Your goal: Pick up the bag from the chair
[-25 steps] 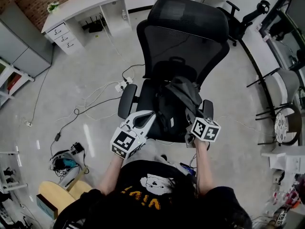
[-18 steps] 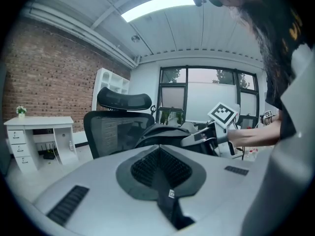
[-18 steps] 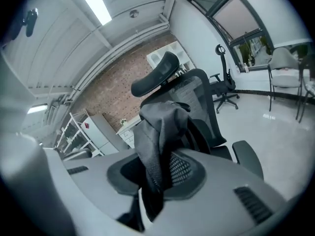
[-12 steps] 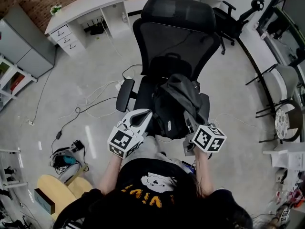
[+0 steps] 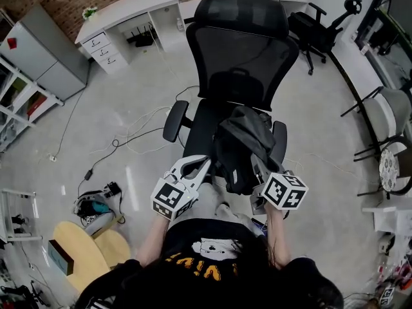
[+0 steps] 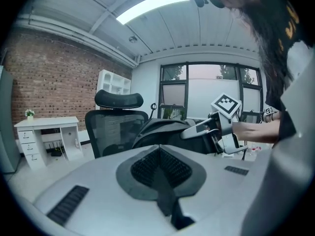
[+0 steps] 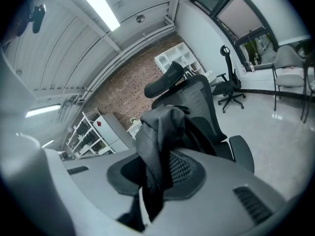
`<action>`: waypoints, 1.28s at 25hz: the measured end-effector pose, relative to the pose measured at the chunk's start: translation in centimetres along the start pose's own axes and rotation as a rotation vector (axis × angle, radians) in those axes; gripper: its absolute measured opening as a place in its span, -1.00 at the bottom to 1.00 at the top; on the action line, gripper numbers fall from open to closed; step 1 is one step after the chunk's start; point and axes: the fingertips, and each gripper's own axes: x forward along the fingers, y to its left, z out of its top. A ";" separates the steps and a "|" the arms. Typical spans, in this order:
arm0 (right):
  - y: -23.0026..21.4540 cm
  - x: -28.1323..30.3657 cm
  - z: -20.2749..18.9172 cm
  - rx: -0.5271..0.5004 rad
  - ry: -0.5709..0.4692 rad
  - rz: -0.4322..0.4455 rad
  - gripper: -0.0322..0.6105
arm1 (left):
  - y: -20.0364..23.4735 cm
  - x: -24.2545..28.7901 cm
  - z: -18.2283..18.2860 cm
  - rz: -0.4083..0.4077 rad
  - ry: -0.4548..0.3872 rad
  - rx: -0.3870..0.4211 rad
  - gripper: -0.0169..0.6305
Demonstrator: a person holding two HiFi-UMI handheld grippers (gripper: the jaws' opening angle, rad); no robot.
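The black bag (image 5: 241,147) hangs over the seat of the black mesh office chair (image 5: 241,50), gathered upward toward its right side. My right gripper (image 5: 256,164) is shut on a fold of the bag's fabric (image 7: 157,132), which rises from between the jaws in the right gripper view, with the chair (image 7: 197,97) behind it. My left gripper (image 5: 205,164) is shut and holds nothing, at the seat's front left, just beside the bag. In the left gripper view the bag (image 6: 162,129) and the right gripper (image 6: 202,128) lie ahead, and the chair's headrest (image 6: 119,100) stands behind.
A white desk with drawers (image 5: 125,11) stands at the back left. Cables (image 5: 129,134) trail over the floor left of the chair. A wooden stool (image 5: 80,250) is near my left side. A second black chair (image 5: 315,24) and a round-backed chair (image 5: 393,166) stand on the right.
The bag has come up off the seat in my right gripper, which has drawn back toward me. The left gripper has stayed near the seat's front left.
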 end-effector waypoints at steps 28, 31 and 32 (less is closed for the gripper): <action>6.7 -2.2 -5.5 -0.042 0.028 0.000 -0.71 | 1.4 -9.7 -2.0 0.090 -0.041 -0.034 -0.92; 8.7 -3.2 -6.3 -0.048 0.018 0.002 -0.71 | 1.6 -12.2 -2.5 0.103 -0.053 -0.047 -0.92; 9.5 -3.5 -6.5 -0.052 0.016 0.004 -0.71 | 1.7 -13.0 -2.6 0.104 -0.057 -0.049 -0.92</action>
